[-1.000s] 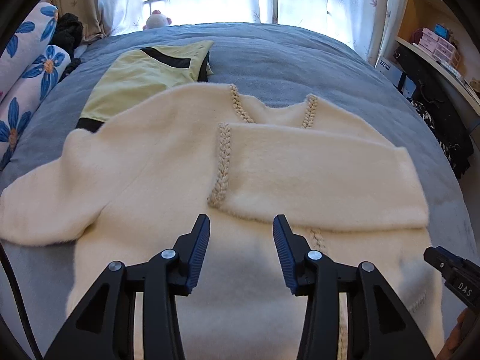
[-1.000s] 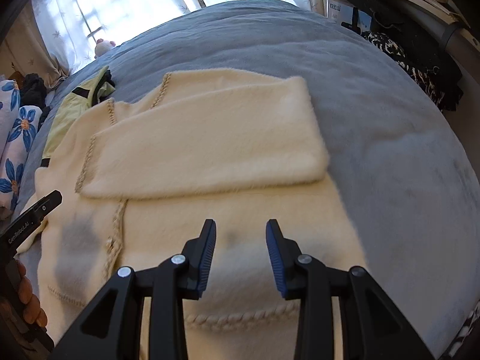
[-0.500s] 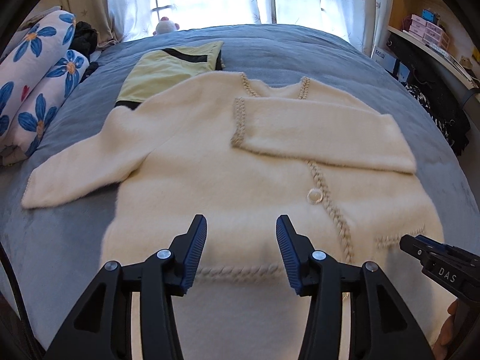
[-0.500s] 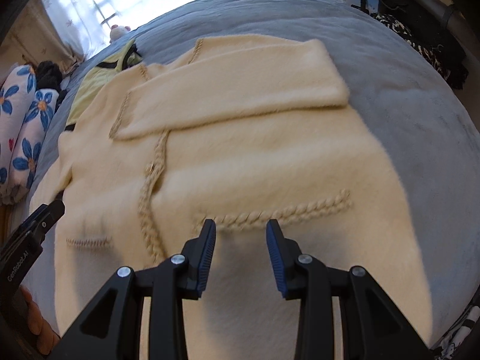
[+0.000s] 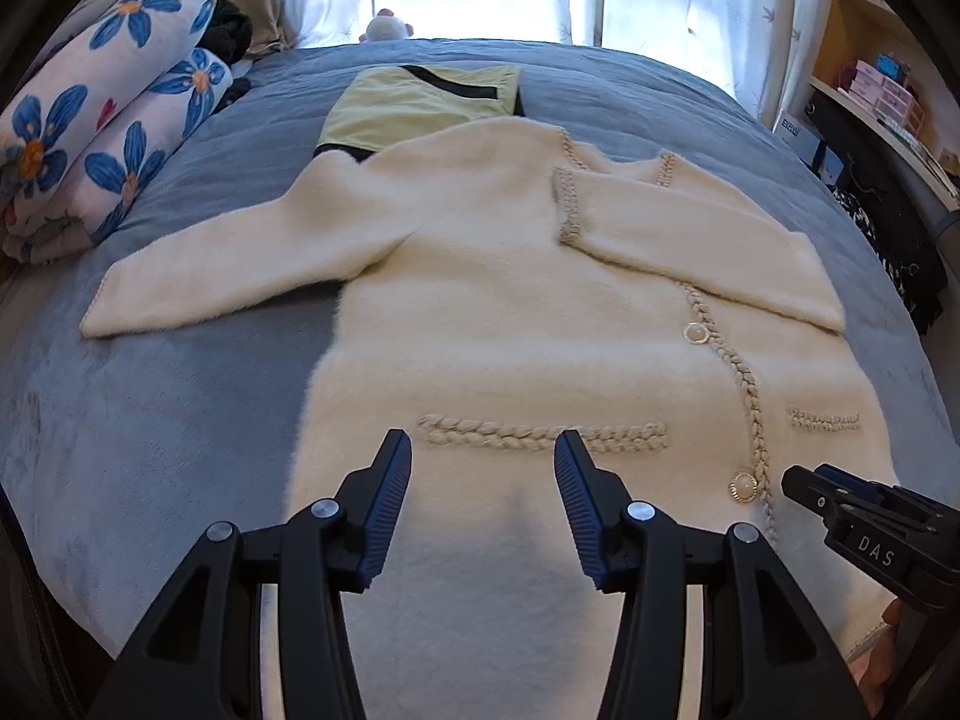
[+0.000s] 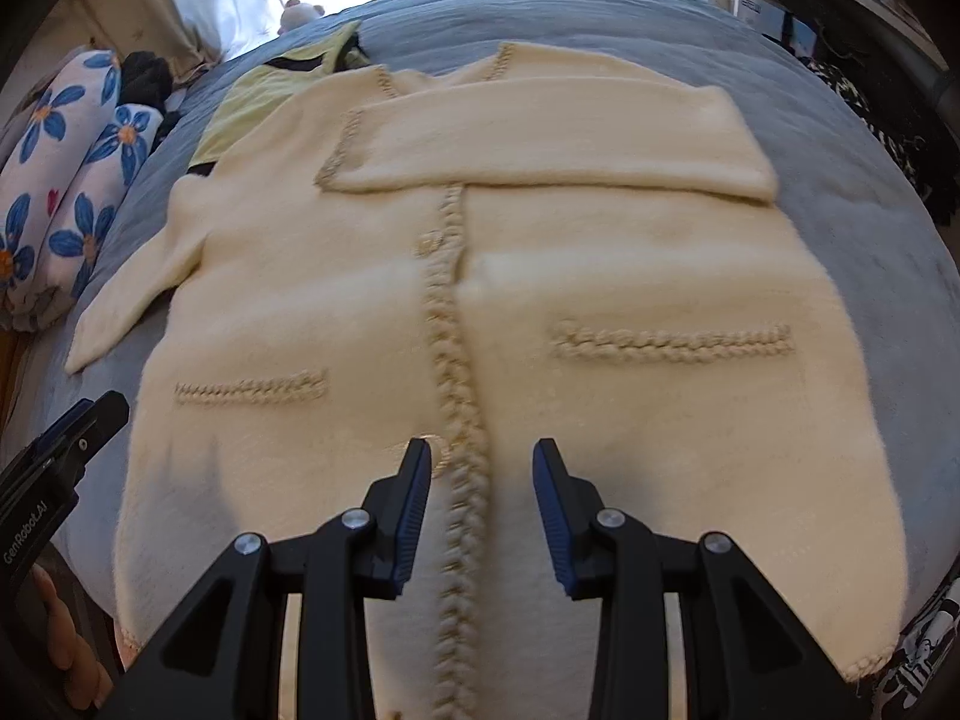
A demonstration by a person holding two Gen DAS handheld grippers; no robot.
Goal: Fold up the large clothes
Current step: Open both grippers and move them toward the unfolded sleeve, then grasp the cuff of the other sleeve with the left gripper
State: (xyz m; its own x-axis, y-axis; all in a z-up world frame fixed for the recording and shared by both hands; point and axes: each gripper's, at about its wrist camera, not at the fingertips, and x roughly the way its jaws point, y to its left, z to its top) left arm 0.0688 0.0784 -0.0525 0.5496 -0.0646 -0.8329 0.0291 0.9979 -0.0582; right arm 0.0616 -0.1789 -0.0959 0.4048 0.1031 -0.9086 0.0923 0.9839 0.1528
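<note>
A large cream fuzzy cardigan [image 5: 510, 312] with braided trim lies front up on the grey-blue bed; it also shows in the right wrist view [image 6: 600, 276]. Its right sleeve [image 5: 702, 252] is folded across the chest. Its left sleeve [image 5: 240, 276] lies stretched out to the left. My left gripper [image 5: 483, 468] is open and empty above the lower left front, near a braided pocket trim [image 5: 540, 435]. My right gripper [image 6: 482, 468] is open and empty above the lower button band [image 6: 456, 360]. Each gripper's side shows at the edge of the other's view.
A folded yellow-green garment [image 5: 420, 102] with black trim lies beyond the cardigan's collar. Flowered pillows [image 5: 102, 138] are stacked at the left. A small plush toy [image 5: 387, 27] sits by the curtained window. Shelves and dark clutter [image 5: 882, 198] stand along the right of the bed [image 5: 150, 396].
Both grippers have drawn back from the chest toward the cardigan's hem, so the whole garment and the spread left sleeve now show. Both stay open. The cardigan has not moved.
</note>
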